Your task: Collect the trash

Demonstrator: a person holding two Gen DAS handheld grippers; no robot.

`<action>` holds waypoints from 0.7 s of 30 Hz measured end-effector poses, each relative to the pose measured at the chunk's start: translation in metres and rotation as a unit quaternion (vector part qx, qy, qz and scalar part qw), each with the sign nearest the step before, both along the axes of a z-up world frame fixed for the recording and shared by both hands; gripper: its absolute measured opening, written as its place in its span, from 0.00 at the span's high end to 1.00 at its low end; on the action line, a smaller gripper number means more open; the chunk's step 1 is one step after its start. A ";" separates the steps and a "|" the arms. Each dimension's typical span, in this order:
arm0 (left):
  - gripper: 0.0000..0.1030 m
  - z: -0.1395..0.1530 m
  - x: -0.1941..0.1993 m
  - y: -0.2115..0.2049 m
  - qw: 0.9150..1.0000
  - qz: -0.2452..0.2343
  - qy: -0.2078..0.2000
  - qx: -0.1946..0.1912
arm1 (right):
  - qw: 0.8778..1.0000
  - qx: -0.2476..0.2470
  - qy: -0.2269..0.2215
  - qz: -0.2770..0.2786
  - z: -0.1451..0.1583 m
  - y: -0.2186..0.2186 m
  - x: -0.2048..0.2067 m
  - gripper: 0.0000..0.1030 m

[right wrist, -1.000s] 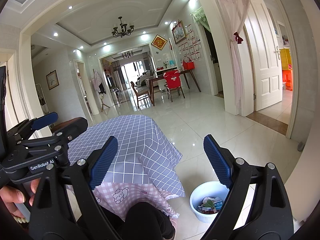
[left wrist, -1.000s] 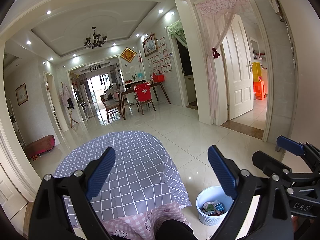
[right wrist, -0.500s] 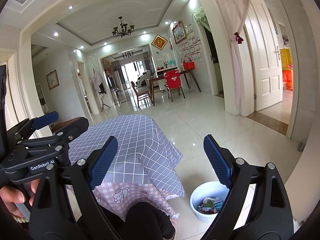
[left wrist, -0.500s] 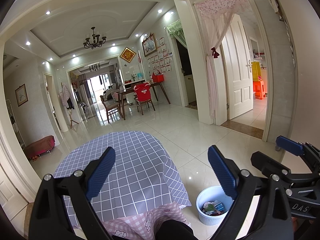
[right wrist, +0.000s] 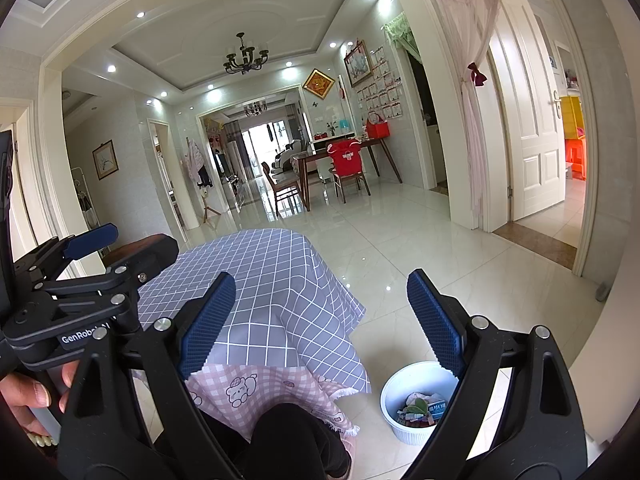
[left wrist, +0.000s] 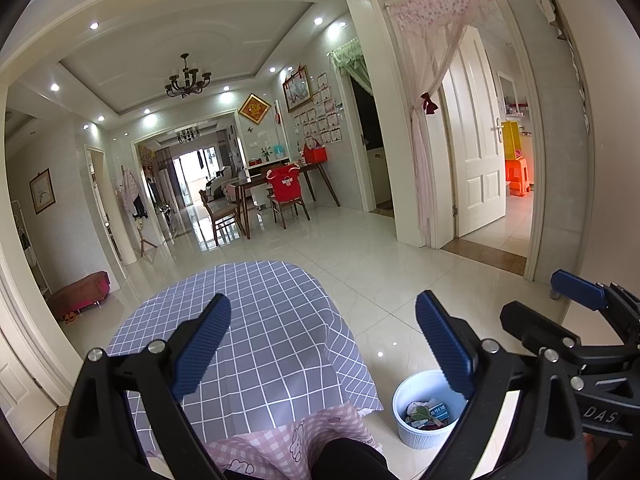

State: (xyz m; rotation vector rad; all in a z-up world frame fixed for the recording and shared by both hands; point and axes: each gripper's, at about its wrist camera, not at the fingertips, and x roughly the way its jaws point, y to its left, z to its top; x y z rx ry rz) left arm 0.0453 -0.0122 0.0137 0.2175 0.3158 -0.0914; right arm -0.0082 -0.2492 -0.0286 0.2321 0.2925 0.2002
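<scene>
Trash (right wrist: 420,410) in white bin (right wrist: 394,394), below right hand-held gripper (right wrist: 320,320), jaws wide apart, empty

On my left gripper (left wrist: 322,344) I see ribbed blue pads on a black frame, and my right gripper (right wrist: 320,322) matches, blue on black. The surface (left wrist: 256,320) wears a grey-lilac cloth crossed by a white grid; below its near edge hangs a pink checked cloth (right wrist: 260,390) printed with little cartoon animals. Right of the surface, the bin (right wrist: 408,404) is white and ribbed, with mixed green, blue and red trash (right wrist: 420,410) inside. The floor (right wrist: 420,240) is glossy pale cream tile.
</scene>
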 end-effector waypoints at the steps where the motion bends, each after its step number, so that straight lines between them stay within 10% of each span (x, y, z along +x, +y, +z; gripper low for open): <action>1: 0.11 0.000 0.000 0.001 1.000 0.000 0.000 0.000 | 1.000 0.000 0.000 0.000 0.000 0.000 0.000 0.16; 21: 0.11 -0.004 -0.002 0.007 1.000 0.001 0.003 0.001 | 1.000 0.001 0.000 0.000 0.003 -0.002 0.000 0.16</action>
